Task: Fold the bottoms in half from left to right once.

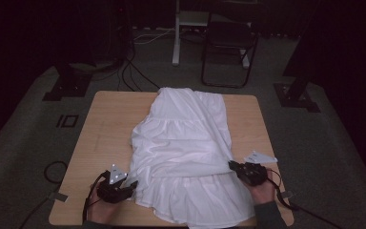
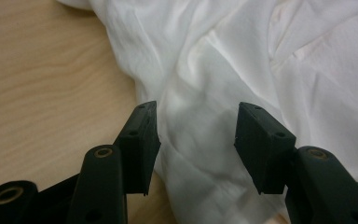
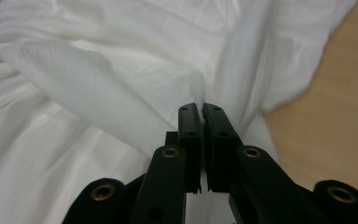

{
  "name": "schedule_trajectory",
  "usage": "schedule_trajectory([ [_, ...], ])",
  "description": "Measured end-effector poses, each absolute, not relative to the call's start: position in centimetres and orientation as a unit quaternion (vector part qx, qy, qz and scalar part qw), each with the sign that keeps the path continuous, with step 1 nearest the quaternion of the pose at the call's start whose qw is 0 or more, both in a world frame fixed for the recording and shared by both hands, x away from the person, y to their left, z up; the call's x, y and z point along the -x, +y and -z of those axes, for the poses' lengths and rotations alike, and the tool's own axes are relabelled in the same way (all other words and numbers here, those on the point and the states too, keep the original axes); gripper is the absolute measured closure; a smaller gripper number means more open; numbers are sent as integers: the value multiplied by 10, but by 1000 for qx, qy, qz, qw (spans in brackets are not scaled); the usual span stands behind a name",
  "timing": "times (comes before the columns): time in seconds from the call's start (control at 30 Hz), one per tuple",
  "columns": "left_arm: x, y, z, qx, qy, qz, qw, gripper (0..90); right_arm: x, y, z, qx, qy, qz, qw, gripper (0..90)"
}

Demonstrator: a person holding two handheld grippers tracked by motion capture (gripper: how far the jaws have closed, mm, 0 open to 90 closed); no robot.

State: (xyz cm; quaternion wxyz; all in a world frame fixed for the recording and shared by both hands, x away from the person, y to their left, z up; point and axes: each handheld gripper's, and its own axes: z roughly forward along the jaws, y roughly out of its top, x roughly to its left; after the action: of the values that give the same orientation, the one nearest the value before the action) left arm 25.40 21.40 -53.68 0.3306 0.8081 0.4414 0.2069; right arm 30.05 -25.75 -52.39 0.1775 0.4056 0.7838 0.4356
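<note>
Cloth dominates the middle of the wooden table (image 1: pixel 105 124): a white tiered garment (image 1: pixel 186 143) lies with its long axis running from the far edge toward the person, the narrow end pointing away at the far edge and the wide, ruffled end spread near the front edge. One band is folded across it from side to side in the near half. The left gripper (image 1: pixel 132 184) sits at the garment's near left edge; in the left gripper view its jaws stand well apart with a wrinkled stretch of the white fabric (image 2: pixel 200 130) between them. The right gripper (image 1: pixel 232 165) is at the right end of the folded band, jaws pressed together on a pinch of the fabric (image 3: pixel 121 93). Around the table is grey carpet (image 1: pixel 324 157) in a dim room, with cables (image 1: pixel 128 67), a black folding chair (image 1: pixel 228 47) and dark stand bases (image 1: pixel 295 95) beyond.
</note>
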Motion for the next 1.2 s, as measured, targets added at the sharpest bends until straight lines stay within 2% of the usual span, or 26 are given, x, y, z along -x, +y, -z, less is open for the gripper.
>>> schedule_trajectory([
  [0.13,-255,217,543,-809,448,-199,326,486,-283,-275,544,-423,794,-402,169,830],
  [0.2,-257,217,546,-807,452,-196,325,486,-282,-278,550,-427,797,-393,165,743],
  [0.33,-262,217,550,-807,456,-188,325,486,-289,-270,537,-423,783,-419,179,597],
  [0.43,-265,217,553,-805,460,-181,327,489,-302,-254,527,-411,785,-428,179,572],
  [0.53,-266,216,556,-808,455,-181,328,550,-319,-231,527,-397,800,-413,178,549],
  [0.6,-266,217,556,-810,449,-168,337,661,-330,-221,534,-398,810,-395,173,520],
  [0.63,-266,219,556,-808,449,-156,348,737,-337,-217,540,-407,815,-381,162,530],
  [0.7,-264,224,555,-804,456,-141,356,864,-341,-216,548,-409,824,-364,145,718],
  [0.77,-259,229,551,-802,455,-138,362,878,-334,-220,550,-411,822,-370,138,853],
  [0.8,-255,232,548,-801,454,-143,362,881,-329,-225,548,-411,819,-377,138,876],
  [0.93,-247,239,542,-794,462,-143,369,882,-310,-244,543,-415,807,-396,141,883],
  [0.97,-242,242,540,-794,463,-143,367,882,-286,-268,537,-421,791,-421,140,884],
  [1.13,-226,252,542,-793,471,-133,363,882,-252,-298,540,-426,786,-426,140,884],
  [1.2,-223,254,545,-793,474,-124,362,878,-232,-316,549,-430,775,-447,119,875],
])
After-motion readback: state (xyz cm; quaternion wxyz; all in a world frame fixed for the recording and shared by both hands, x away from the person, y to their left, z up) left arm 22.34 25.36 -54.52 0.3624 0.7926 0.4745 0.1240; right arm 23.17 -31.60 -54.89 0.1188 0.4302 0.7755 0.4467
